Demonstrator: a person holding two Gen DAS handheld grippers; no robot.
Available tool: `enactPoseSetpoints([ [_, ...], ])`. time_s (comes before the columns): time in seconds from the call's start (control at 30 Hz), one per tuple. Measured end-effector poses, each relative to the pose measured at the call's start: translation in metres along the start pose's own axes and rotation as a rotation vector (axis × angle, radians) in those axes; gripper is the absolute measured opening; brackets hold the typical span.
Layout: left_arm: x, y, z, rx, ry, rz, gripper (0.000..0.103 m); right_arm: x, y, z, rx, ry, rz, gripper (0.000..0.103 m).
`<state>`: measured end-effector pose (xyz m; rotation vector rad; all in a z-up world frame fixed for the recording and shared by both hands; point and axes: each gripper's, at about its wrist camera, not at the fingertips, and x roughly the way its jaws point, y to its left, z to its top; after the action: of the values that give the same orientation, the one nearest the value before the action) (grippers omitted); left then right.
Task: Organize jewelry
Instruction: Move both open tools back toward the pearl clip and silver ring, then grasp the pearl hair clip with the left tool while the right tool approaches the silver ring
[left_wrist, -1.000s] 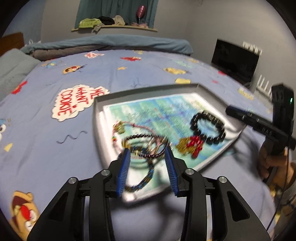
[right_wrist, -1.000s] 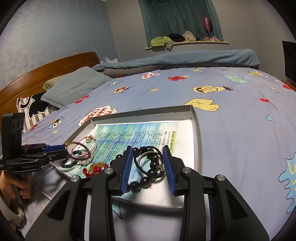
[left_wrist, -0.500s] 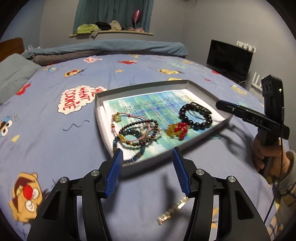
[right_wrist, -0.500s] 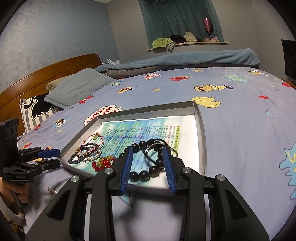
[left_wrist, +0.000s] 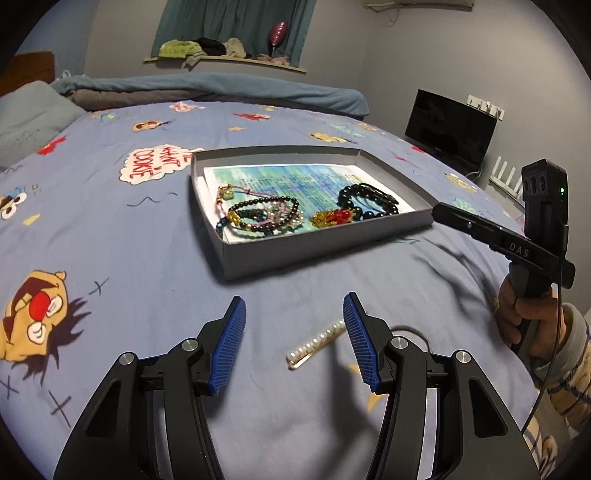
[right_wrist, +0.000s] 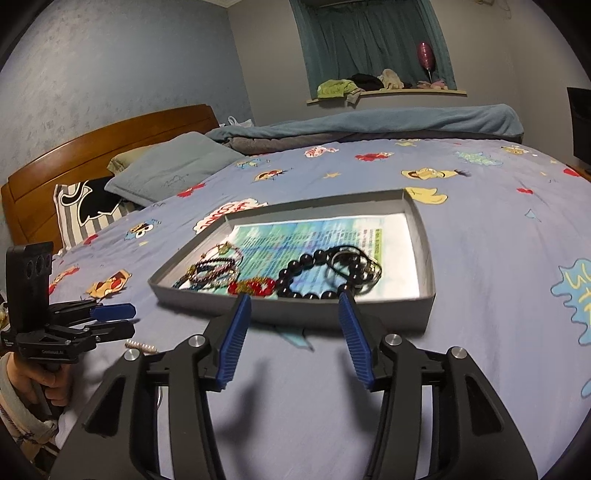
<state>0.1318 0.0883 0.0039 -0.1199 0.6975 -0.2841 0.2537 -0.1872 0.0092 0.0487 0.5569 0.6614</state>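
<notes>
A grey tray (left_wrist: 321, 247) lined with a printed sheet lies on the bed and holds several bracelets: a tangle of thin beaded ones (left_wrist: 258, 216), a red and gold piece (left_wrist: 334, 217) and a black bead bracelet (left_wrist: 369, 201). A pearl hair clip (left_wrist: 317, 343) lies on the sheet between my left gripper's (left_wrist: 293, 312) open fingers, nearer the right one. My right gripper (right_wrist: 293, 308) is open and empty just in front of the tray (right_wrist: 332, 317). The black bracelet (right_wrist: 321, 275) and the clip (right_wrist: 140, 346) also show in the right wrist view.
The blue cartoon-print bedsheet (left_wrist: 110, 240) covers the bed. Pillows (right_wrist: 166, 173) and a wooden headboard (right_wrist: 92, 147) lie to the left, a folded blanket (left_wrist: 207, 86) at the far side. A dark monitor (left_wrist: 450, 131) stands beyond the bed.
Both grippers have pulled back from the tray and opened wider. The left one has left the thin bracelets in the tray and now frames the pearl clip on the sheet.
</notes>
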Motion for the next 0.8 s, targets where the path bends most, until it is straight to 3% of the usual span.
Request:
enactPoseSetpoints([
  [0.47,0.013,-0.015,-0.014,0.045,0.054,-0.004,0.056,-0.009,0.025,-0.019,-0.037,0.050,0.010,0.073],
  [0.63,0.015,-0.014,-0.017,0.041,0.070,0.002,0.036,-0.010,0.030,-0.022,-0.043,0.064,0.017,0.077],
  [0.8,0.015,-0.016,-0.020,0.050,0.075,0.031,0.026,-0.009,0.034,-0.024,-0.048,0.075,0.017,0.079],
])
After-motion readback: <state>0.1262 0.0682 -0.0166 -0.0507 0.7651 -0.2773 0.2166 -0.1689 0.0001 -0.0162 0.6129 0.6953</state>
